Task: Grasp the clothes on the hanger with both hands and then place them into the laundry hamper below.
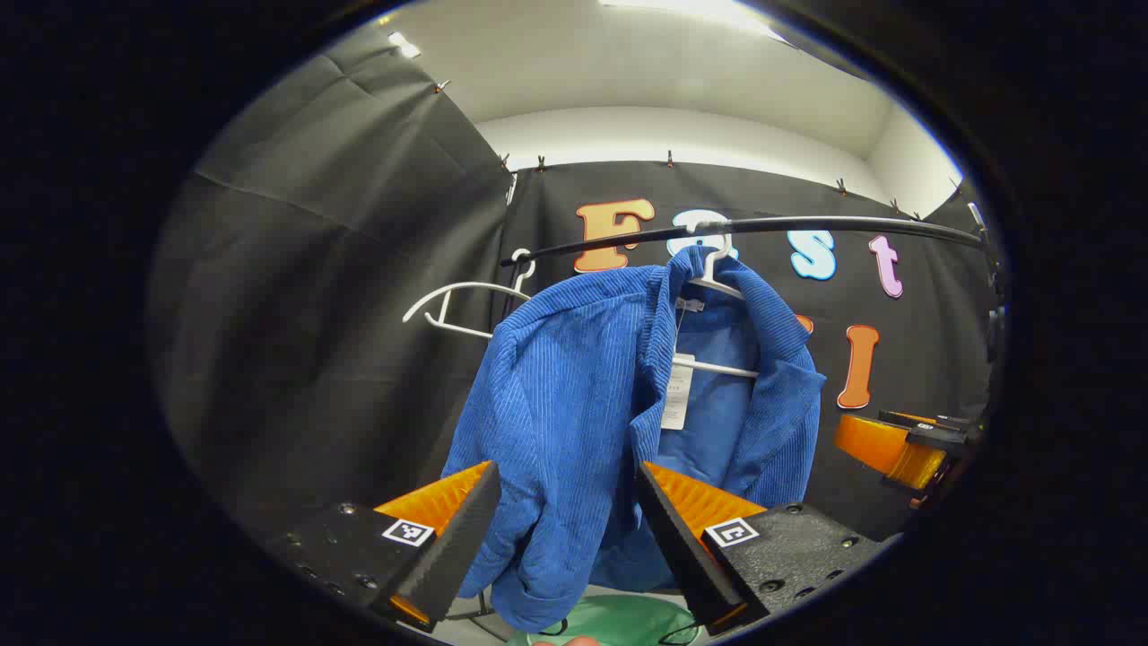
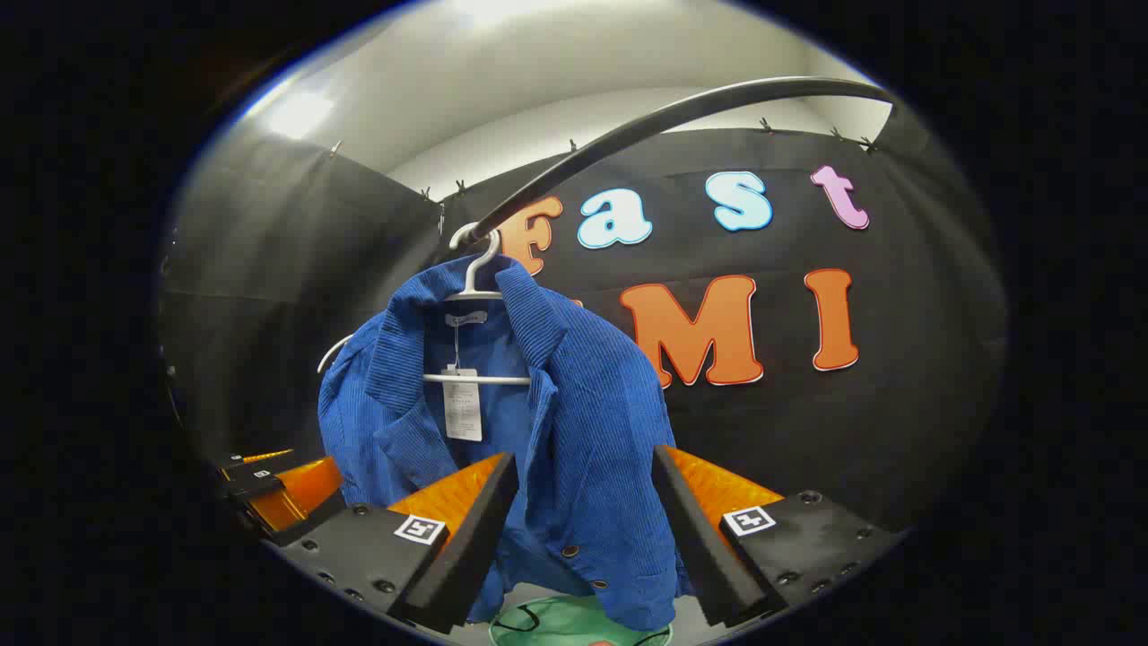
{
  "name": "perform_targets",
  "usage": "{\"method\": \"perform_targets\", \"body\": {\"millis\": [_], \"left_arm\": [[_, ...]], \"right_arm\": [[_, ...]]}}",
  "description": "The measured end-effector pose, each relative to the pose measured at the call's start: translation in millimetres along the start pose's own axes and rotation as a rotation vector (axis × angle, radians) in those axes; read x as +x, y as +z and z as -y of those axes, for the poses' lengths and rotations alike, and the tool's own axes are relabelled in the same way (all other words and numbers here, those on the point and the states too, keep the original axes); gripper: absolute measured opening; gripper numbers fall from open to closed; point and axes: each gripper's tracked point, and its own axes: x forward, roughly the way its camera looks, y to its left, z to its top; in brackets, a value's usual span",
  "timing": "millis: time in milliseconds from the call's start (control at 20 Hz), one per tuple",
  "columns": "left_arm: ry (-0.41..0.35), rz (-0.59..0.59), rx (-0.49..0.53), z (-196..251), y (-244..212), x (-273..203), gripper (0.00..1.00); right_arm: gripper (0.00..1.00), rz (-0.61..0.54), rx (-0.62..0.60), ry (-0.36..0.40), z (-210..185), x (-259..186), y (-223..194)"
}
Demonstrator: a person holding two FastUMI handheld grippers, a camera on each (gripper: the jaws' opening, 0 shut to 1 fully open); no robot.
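Blue corduroy is what I have in front of both tongs: the jacket [image 1: 574,422] hangs on a white hanger [image 1: 717,269] from the black rail [image 1: 807,224], with a paper tag [image 1: 677,395] dangling inside the collar. My left tongs [image 1: 565,529] stand apart, the fabric's front panel hanging between the two fingers but, as far as I can judge, not yet pinched. My right tongs [image 2: 583,520] are likewise spread wide, with the snap-buttoned edge of the jacket in the gap. The green hamper [image 2: 574,624] sits directly below.

My worry is the hanger. If I clamp low on the hem and pull straight down, the collar will probably stay hooked over the hanger's shoulders, and I may drag the hanger off the rail or jerk the rail itself. A second, empty hanger [image 1: 457,309] beside it could snag a sleeve. Closing on a single thin layer risks the cloth slipping out, and uneven pulls could swing the jacket past the hamper's rim.
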Motion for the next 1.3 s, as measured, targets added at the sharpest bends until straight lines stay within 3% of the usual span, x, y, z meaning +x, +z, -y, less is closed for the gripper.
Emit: {"method": "perform_targets", "body": {"millis": [150, 200, 250, 450, 1100, 1300], "left_arm": [[0.010, 0.004, 0.007, -1.3, 0.0, 0.6, 0.92], [0.009, 0.008, 0.008, -0.7, 1.1, 0.6, 0.95], [0.010, 0.011, 0.012, -0.7, 1.9, 0.3, 0.92], [0.014, 0.012, 0.017, 0.8, 2.7, 0.1, 0.95], [0.025, 0.021, 0.023, -1.1, 11.2, -2.8, 0.92], [0.024, 0.037, 0.023, -2.5, 16.9, -6.3, 0.92]], "right_arm": [[0.89, -0.002, 0.005, 0.004, 3.6, 3.3, -3.6], [0.97, 0.000, 0.003, 0.004, 5.4, 2.8, -1.8], [0.97, 0.004, 0.003, 0.005, 7.1, 2.8, -0.6], [0.97, 0.006, 0.002, 0.009, 8.2, 1.7, 0.1], [0.97, 0.005, 0.006, 0.033, -2.8, -3.5, -1.5], [0.97, 0.010, 0.001, 0.023, -5.2, 15.3, -3.1]]}}
